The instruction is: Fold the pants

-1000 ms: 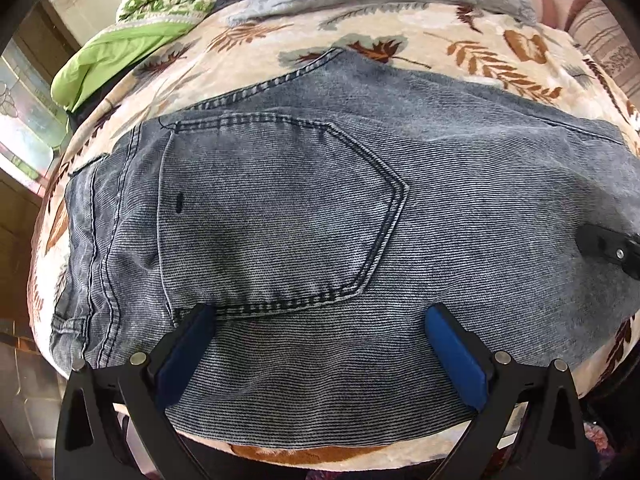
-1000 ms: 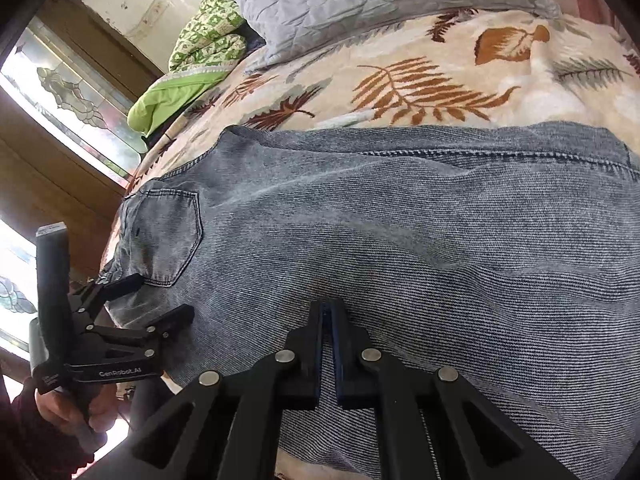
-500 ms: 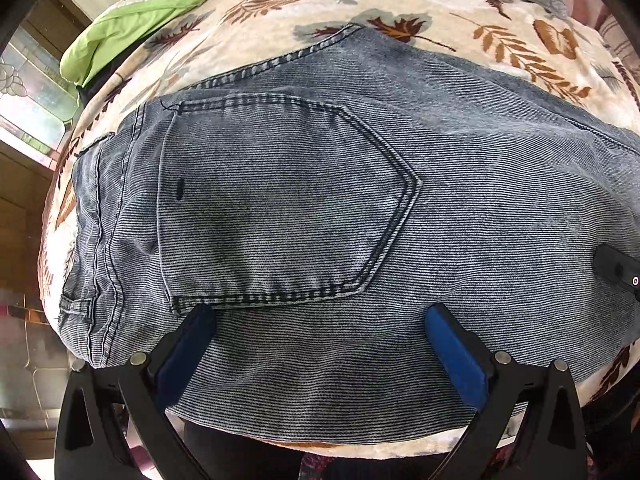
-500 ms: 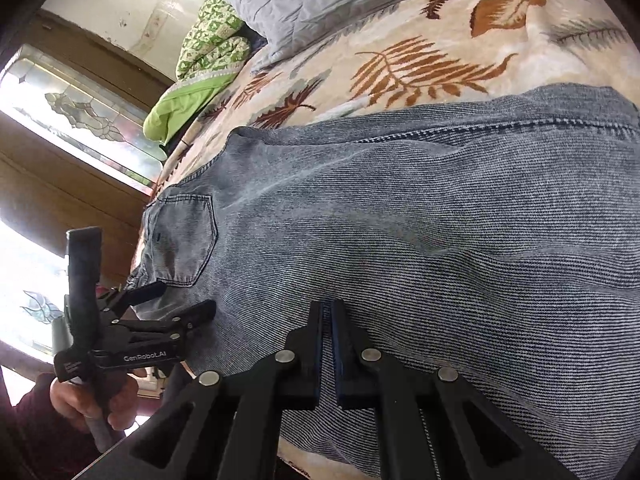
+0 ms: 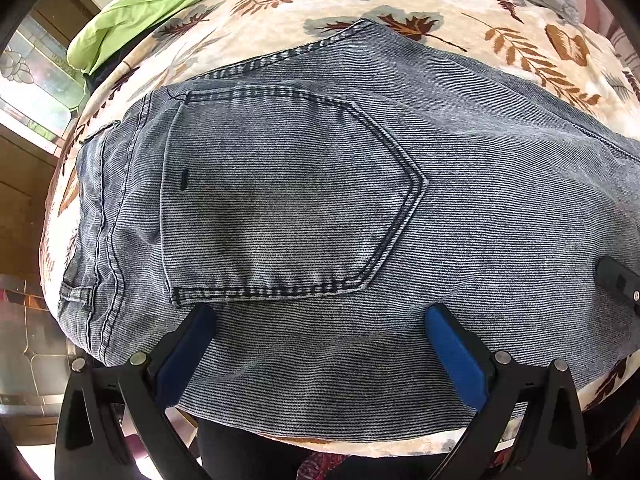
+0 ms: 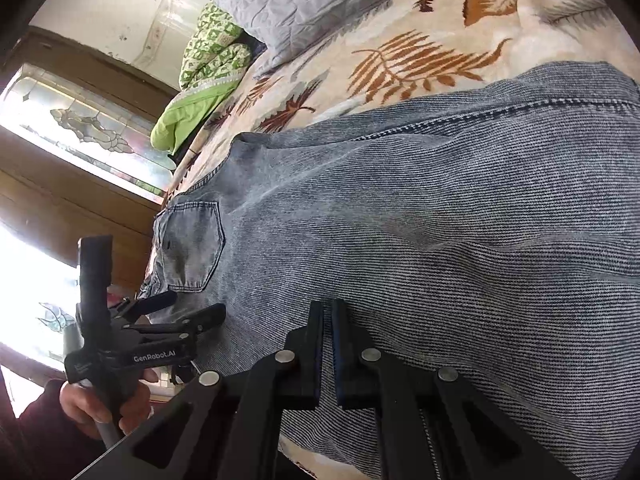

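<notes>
At the near edge of the bed our left tongs [image 5: 320, 344] stand spread wide over the jeans [image 5: 360, 208], one blue pad on either side of the strip of denim below the back pocket [image 5: 280, 200]; nothing is pinched between them. Our right tongs [image 6: 326, 340] are pressed together farther along the same near edge; whether a thin fold of cloth sits between the pads we cannot quite tell, as the view there is dark. Over the last second neither pair has opened or shut. What has changed is the framing: the left view has tipped down and closed in, so the pocket fills more of it. We judge the near-edge grasp for the fold is still being set up and the fold itself is not begun.

Outward, the jeans lie flat, waistband toward the left edge of the bed, on a leaf-print blanket [image 6: 420, 60]. A grey quilted pillow [image 6: 300, 0] and a green bedcover [image 6: 192, 104] sit at the far corner. Beyond that stand a wooden frame with patterned glass [image 6: 80, 128] and a pale wall.
</notes>
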Demonstrator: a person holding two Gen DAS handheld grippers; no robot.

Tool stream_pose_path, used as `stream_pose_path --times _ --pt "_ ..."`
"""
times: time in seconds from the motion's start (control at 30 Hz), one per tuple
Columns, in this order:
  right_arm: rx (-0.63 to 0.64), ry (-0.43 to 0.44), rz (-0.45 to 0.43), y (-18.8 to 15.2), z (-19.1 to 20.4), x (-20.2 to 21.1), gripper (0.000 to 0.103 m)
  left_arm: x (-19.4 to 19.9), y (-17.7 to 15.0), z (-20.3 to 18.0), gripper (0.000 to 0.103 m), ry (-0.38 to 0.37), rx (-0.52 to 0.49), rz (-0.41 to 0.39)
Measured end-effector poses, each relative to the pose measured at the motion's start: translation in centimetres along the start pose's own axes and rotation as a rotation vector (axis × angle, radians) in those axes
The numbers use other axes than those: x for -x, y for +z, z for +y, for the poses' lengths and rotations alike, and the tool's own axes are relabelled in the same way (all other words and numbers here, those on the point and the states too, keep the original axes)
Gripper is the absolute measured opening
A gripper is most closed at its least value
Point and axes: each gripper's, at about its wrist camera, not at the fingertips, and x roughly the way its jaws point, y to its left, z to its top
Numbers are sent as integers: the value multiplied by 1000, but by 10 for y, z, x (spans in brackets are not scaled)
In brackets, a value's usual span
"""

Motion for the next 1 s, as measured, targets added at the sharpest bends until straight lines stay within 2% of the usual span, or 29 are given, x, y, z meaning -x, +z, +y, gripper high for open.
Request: stream_pose_path --times 0.33,0.77,1.0 --pt "-8 22 28 -3 -4 2 7 -3 6 -6 103 26 24 48" --pt "-40 54 51 -2 -12 3 6 -5 0 0 103 4 9 -7" --pt "-25 51 46 -3 -9 2 7 -3 0 0 103 -2 1 8"
